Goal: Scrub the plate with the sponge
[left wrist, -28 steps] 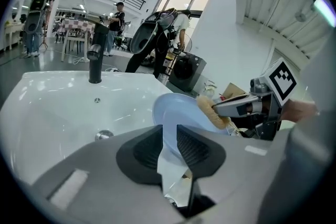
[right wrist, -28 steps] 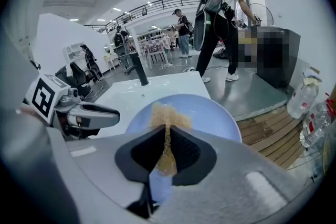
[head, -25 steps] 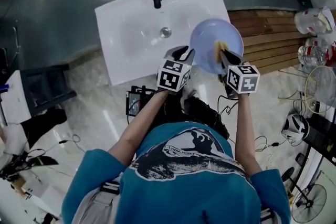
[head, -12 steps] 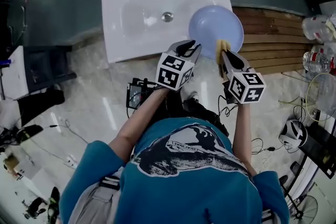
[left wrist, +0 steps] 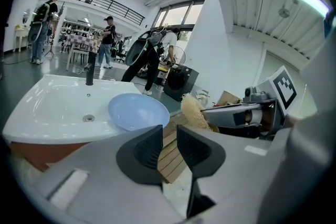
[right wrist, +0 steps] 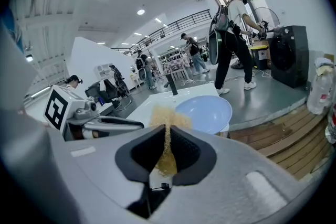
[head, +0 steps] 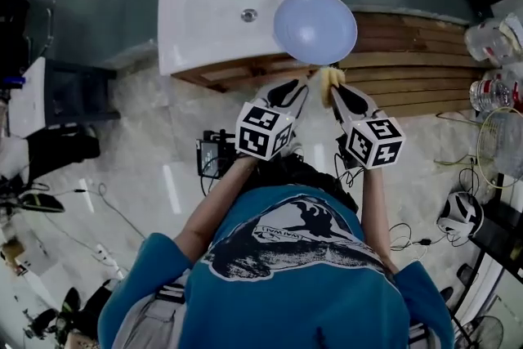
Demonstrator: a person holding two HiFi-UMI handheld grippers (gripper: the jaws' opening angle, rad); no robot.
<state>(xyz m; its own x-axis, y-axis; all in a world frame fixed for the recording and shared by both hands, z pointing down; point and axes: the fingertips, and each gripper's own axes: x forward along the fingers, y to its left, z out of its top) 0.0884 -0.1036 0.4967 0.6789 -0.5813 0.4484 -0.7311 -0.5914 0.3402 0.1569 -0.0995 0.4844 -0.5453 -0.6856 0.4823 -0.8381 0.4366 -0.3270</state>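
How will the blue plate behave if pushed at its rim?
The plate sits on the sink corner, partly overhanging the wooden slats, so a push could well tip it off. Smooth glossy surface: probably slippery. Unsupported edge doesn't sag: likely rigid.

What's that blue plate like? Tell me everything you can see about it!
The plate is round, pale blue and smooth, with no pattern. Its middle dips like a shallow dish and its rim turns up. Nothing lies in it. It sits right way up on the right-hand corner of the white sink, with one side sticking out over the wooden slats. Only the sink seems to touch it. The yellow sponge is close by but not on it.
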